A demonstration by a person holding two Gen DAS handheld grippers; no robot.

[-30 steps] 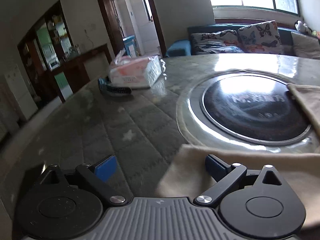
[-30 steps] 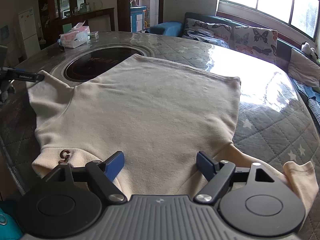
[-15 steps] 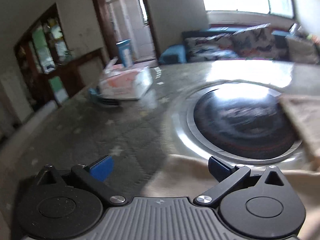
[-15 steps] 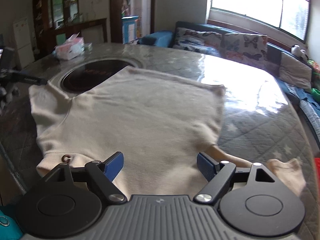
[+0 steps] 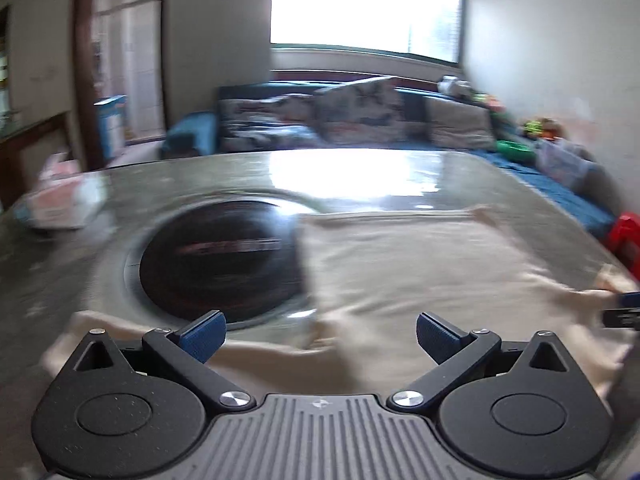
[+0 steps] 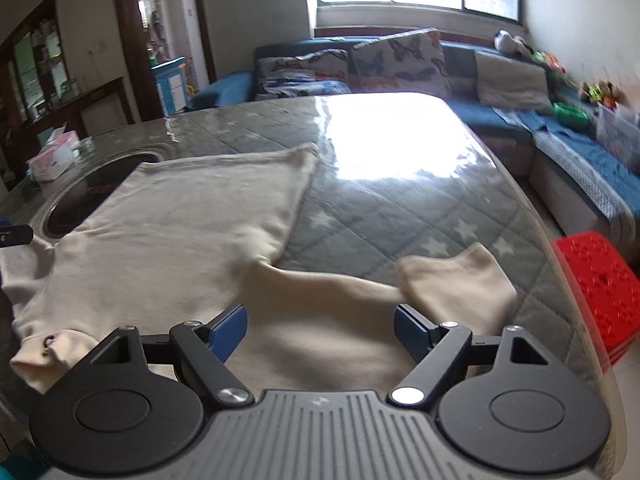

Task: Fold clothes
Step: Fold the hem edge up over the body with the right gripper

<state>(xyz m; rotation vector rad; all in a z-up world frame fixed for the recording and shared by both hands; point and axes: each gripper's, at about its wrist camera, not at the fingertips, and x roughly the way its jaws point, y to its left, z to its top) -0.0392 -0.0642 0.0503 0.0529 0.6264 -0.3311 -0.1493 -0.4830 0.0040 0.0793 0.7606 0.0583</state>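
Note:
A cream long-sleeved top (image 6: 192, 232) lies flat on the quilted grey table, also blurred in the left wrist view (image 5: 420, 272). Its right sleeve (image 6: 460, 284) stretches toward the table's right edge, its left sleeve (image 5: 120, 332) lies near the cooktop. My left gripper (image 5: 318, 334) is open and empty just above the left sleeve. My right gripper (image 6: 320, 330) is open and empty over the right sleeve near the shoulder. The left gripper's tip shows at the right view's left edge (image 6: 14, 236).
A round black cooktop (image 5: 216, 264) is set into the table, partly under the top. A tissue pack (image 6: 52, 156) sits at the far left. A red stool (image 6: 600, 280) stands beside the table's right edge. A blue sofa (image 6: 400, 68) lies beyond.
The left gripper has swung right, from facing the tissue pack to facing the cooktop and top. The right gripper has turned right toward the right sleeve. Both stay open.

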